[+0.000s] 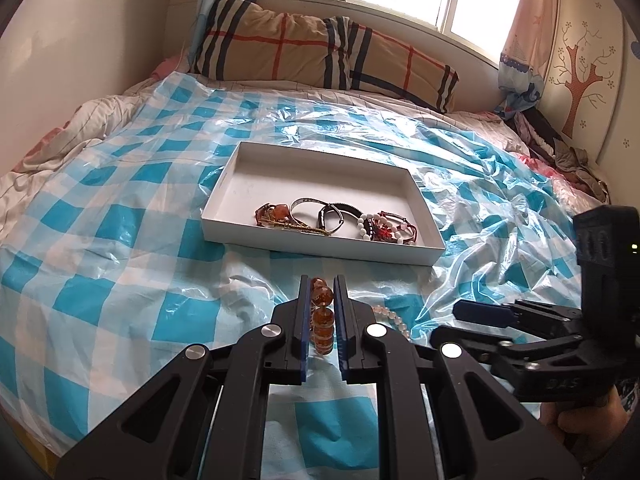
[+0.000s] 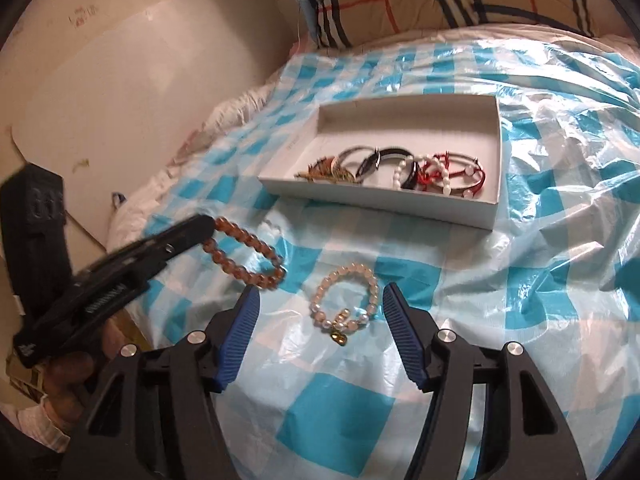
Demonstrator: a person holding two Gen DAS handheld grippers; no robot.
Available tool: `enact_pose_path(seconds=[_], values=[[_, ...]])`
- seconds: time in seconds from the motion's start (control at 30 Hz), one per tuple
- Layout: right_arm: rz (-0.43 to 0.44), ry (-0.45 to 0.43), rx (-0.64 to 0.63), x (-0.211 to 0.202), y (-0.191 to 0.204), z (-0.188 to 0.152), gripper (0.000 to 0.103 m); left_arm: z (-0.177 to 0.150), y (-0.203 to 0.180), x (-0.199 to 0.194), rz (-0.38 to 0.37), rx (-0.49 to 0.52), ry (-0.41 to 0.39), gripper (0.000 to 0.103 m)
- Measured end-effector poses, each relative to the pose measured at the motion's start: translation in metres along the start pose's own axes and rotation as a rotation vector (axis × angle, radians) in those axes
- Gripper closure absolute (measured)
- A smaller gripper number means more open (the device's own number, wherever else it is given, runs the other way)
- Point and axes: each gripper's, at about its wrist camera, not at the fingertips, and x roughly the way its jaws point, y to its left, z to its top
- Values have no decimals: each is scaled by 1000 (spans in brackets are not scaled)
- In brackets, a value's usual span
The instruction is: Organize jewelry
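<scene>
Two bracelets lie outside the white tray (image 1: 224, 216), on the blue-and-white checked plastic sheet (image 1: 120, 216) that covers the bed. The left gripper (image 1: 323, 288) is clamped on the amber bead bracelet (image 1: 322, 312), its beads pinched between the dark pads; from the right wrist view the rest of that loop (image 2: 244, 256) rests on the sheet, to the left of the other bracelet. The right gripper (image 2: 320, 300) has its blue-padded fingers (image 2: 240, 320) spread apart, one on each side of the pale pink bead bracelet (image 2: 346, 296), which lies flat with a small gold charm at its near edge; the pads are clear of it. Farther back, the tray holds a row of bangles and bead bracelets (image 2: 392, 168) along its near wall. A plaid pillow (image 1: 320, 52) sits at the head of the bed.
</scene>
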Motion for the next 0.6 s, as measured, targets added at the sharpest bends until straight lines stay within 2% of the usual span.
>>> enact_pose_path(seconds=[0.17,0.27,0.33,0.37,0.43,0.53,0.6], values=[[-44,138,-17,50,-17,11,41,0,1,2,1,1,2,93],[-126,181,-76,68,-16,8,43,0,0,1,0,1,2,93],[-191,195,-170,68,-2,4,52,0,-1,2,-1,4,4,93],[-196,208,-199,67,4,0,56,-1,-2,3,0,5,6,93],[-179,229,-222,64,10,-2,79,-1,-3,4,1,8,8,93],[-91,232,-149,54,6,-4,93,-1,-3,4,2,7,5,93],[-12,192,-57,41,-2,-4,94,-1,-3,4,3,7,2,93]])
